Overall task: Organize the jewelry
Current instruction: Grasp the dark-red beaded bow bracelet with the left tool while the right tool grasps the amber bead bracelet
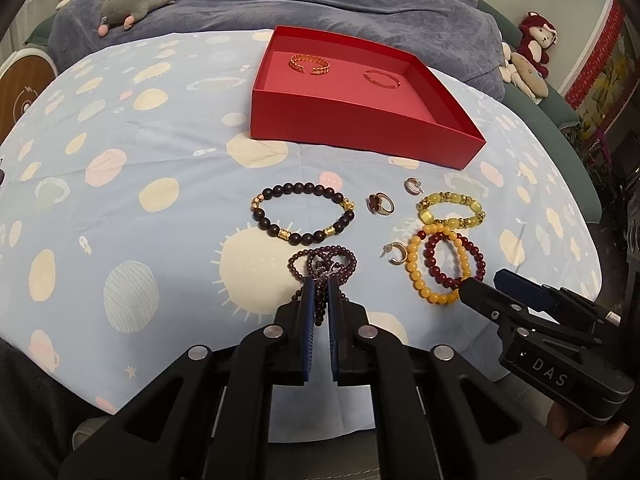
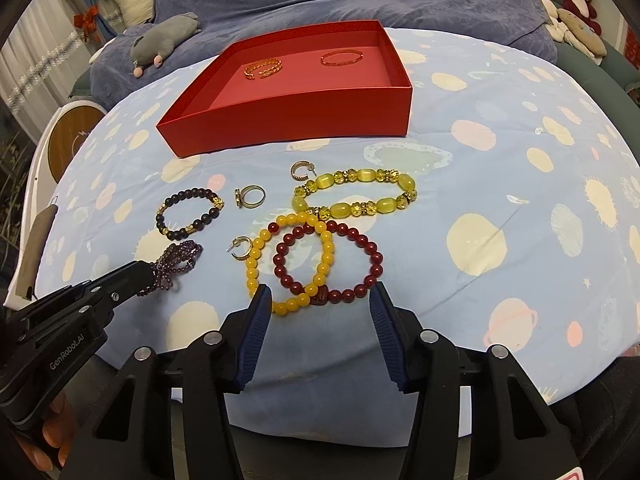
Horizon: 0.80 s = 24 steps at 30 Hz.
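My left gripper (image 1: 319, 285) is shut on a purple bead strand (image 1: 324, 258), pinched between its blue pads; the right wrist view shows it too (image 2: 176, 264). My right gripper (image 2: 320, 300) stands open, and the near arcs of a yellow bead bracelet (image 2: 256, 264) and a dark red one (image 2: 376, 264) lie between its fingers, apart from the pads. Farther back sits a red box (image 1: 360, 120) holding two gold bangles (image 1: 309, 65). A dark bead bracelet (image 1: 302, 212), a ring (image 1: 382, 204), two hoop earrings (image 1: 398, 252) and a yellow-green bracelet (image 1: 450, 210) lie loose.
Everything rests on a blue cloth with planet prints (image 2: 500, 184) over a rounded table. Behind it a blue blanket carries a grey plush toy (image 1: 136, 2). More plush toys (image 1: 536, 40) sit at the far right.
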Available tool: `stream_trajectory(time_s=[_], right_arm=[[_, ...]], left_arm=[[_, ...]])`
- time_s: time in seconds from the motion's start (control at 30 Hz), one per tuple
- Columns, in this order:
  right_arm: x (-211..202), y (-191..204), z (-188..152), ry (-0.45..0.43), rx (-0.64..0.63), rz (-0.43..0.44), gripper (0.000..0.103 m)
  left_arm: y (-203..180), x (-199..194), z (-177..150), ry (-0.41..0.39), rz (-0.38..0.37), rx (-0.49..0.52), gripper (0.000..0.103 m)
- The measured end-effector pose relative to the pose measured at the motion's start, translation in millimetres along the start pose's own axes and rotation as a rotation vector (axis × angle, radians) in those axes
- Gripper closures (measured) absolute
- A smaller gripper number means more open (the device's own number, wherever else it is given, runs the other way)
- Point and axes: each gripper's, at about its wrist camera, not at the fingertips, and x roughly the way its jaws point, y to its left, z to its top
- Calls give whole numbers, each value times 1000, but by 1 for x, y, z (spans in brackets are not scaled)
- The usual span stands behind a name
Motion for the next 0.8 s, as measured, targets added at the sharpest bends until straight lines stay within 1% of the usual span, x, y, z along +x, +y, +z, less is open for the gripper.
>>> stream_trajectory(time_s=[0.17, 0.27, 0.3, 0.37, 0.43, 0.6, 0.7, 0.8], right_arm=[[8, 0, 4, 13, 4, -2, 62], [11, 0, 6, 4, -1, -5, 63], [12, 0, 8, 4, -3, -5, 65], [13, 1, 10, 4, -10, -5, 71], [16, 1, 11, 26, -10, 10, 90], [17, -1, 10, 32, 4, 0, 90], [18, 0, 10, 33, 3, -6, 87], [21, 0, 11, 36, -5, -2, 87]], left_arm=[[4, 2, -2, 10, 1, -11, 97], [5, 4, -2, 15, 1, -14, 97], [5, 4, -2, 17, 0, -14, 97], [5, 4, -2, 16, 2, -14, 97], [5, 4, -2, 15, 1, -14, 97], [5, 3, -1, 12, 1, -13, 97], [5, 3, -1, 13, 2, -14, 97], [5, 2, 0, 13, 3, -13, 97]])
